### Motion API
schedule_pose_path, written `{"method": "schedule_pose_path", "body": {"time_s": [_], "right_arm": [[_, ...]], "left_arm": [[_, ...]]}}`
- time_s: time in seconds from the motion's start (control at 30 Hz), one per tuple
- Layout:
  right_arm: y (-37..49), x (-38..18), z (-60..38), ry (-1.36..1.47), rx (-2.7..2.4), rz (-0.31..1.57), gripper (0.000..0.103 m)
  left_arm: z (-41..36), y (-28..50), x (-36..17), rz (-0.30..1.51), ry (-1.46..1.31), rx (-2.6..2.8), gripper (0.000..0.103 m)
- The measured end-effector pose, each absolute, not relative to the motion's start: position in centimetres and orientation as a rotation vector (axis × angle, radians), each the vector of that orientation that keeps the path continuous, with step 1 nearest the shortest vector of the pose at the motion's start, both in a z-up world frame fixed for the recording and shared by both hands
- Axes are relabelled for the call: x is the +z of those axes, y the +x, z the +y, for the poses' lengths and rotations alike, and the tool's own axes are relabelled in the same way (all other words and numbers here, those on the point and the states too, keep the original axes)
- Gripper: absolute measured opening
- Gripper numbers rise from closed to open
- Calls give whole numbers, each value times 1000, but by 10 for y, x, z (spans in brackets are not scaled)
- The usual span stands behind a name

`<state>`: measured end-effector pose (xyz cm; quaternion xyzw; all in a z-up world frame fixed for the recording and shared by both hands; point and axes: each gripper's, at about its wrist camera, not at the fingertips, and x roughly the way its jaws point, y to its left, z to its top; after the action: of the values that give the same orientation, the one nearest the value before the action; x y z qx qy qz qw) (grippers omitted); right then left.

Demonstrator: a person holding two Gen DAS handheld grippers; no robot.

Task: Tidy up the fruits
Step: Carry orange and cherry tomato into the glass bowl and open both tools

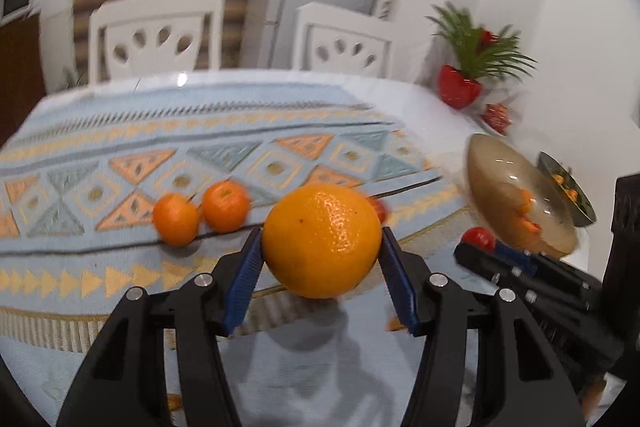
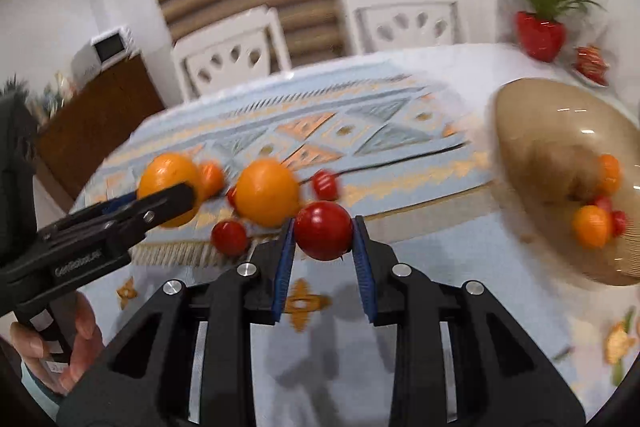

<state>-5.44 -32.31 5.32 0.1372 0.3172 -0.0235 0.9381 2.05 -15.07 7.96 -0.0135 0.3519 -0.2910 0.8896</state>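
the left gripper point(image 1: 322, 247) has its blue-padded fingers point(image 1: 245, 279) part-way apart and pressed on either side of a large orange point(image 1: 322, 241), which sits between them clear of the cloth, its shadow on the table below. beyond the left finger two smaller oranges point(image 1: 200, 213) lie touching each other on the patterned runner point(image 1: 120, 131). a sliver of something red peeps out behind the held orange's right edge; too little shows to name it. to the right of the right finger the right gripper point(image 1: 480, 247) comes in side-on with a red fruit at its tip, its jaws hard to read from this side. past it a brownish glass bowl point(image 1: 516, 187) is smeared by blur, and the orange and red shapes inside it cannot be counted.

in the right wrist view the right gripper point(image 2: 324, 233) is nearly closed, its pads clamped on a red tomato point(image 2: 323, 231) held above the table. just ahead of the left finger lie a loose big orange point(image 2: 267, 191) and a small tomato point(image 2: 229, 237); another small tomato point(image 2: 325, 183) lies further ahead on the runner point(image 2: 360, 131). further left the left gripper point(image 2: 160, 203) crosses the view, its arm covering much of the orange point(image 2: 170, 175) it grips, with a small orange half hidden behind that. a hand point(image 2: 76, 343) on its handle is cut off at the frame edge. to the right of the right finger the bowl point(image 2: 532, 131) holds blurred oranges and red fruit, its far side cut off by the lens rim.
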Motion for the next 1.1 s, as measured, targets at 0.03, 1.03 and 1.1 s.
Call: {"method": "schedule_pose_path", "body": {"time_s": [0.03,1.03,1.1], "right_arm": [[-62,60,-333,291,-65,627,29],[-156,63,-519,526,-492,627,33],[-156,62,-520,533,-504,629,40]], "left_arm": [[-157,17,87,720,-20,-619,56],[-398,-19,91,826,128,-995,57],[-396,-19,91,818,126,-995,59]]}}
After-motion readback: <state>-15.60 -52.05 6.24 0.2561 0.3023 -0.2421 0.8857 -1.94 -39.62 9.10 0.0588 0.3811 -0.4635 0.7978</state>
